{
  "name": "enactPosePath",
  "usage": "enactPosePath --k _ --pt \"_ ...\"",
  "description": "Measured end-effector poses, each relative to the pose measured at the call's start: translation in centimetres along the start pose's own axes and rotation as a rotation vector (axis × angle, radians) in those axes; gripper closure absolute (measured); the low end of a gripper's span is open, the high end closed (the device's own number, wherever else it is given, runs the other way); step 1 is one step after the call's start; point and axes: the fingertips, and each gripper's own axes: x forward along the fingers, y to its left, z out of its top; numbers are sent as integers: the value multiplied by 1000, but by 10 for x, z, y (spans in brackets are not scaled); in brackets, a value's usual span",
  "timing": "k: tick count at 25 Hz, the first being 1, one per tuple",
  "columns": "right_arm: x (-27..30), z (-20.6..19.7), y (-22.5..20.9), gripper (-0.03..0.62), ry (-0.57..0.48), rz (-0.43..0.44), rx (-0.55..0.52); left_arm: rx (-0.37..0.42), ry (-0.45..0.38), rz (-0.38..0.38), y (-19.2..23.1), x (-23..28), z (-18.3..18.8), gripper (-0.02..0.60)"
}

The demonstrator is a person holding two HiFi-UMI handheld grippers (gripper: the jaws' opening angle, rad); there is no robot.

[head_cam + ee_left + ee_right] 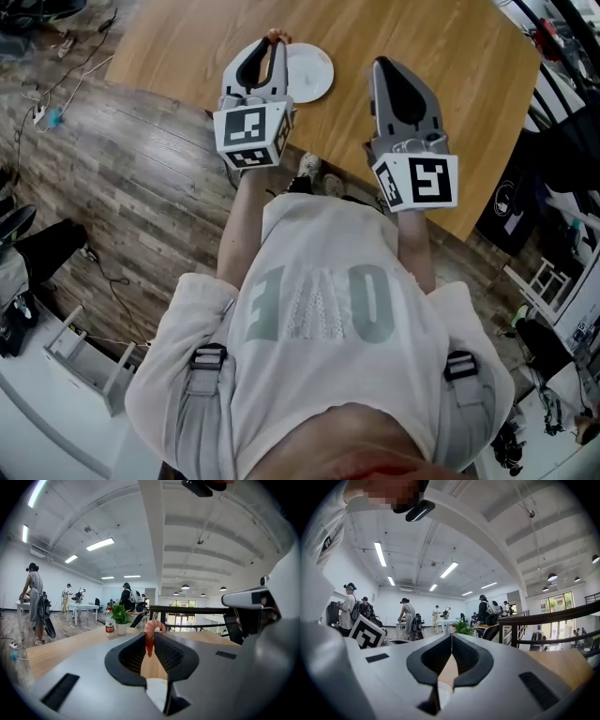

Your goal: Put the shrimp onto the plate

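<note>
A pink shrimp (149, 638) hangs tail-down between the tips of my left gripper (151, 637), which is shut on it. In the head view the left gripper (274, 43) reaches over the near left rim of the white plate (314, 75), with the shrimp (276, 37) showing at its tip. The plate lies on the wooden table (178, 47) and has nothing on it. My right gripper (380, 64) hovers to the right of the plate, apart from it. Seen in its own view, the right gripper (451, 637) is shut, jaw tips together with nothing between them.
The table's near edge runs diagonally just below both grippers. A water bottle (109, 623) and a potted plant (121, 617) stand at the table's far end. Cables (56, 89) lie on the plank floor at left. Several people work at tables in the background.
</note>
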Motion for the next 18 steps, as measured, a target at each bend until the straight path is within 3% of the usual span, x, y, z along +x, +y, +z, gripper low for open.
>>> enactPosePath --k 10,18 --pt "3 -27 -17 574 77 -50 16 -39 326 -34 3 28 -104 518" --pt "-5 -45 -22 574 133 -75 26 -82 534 -49 0 37 -161 518"
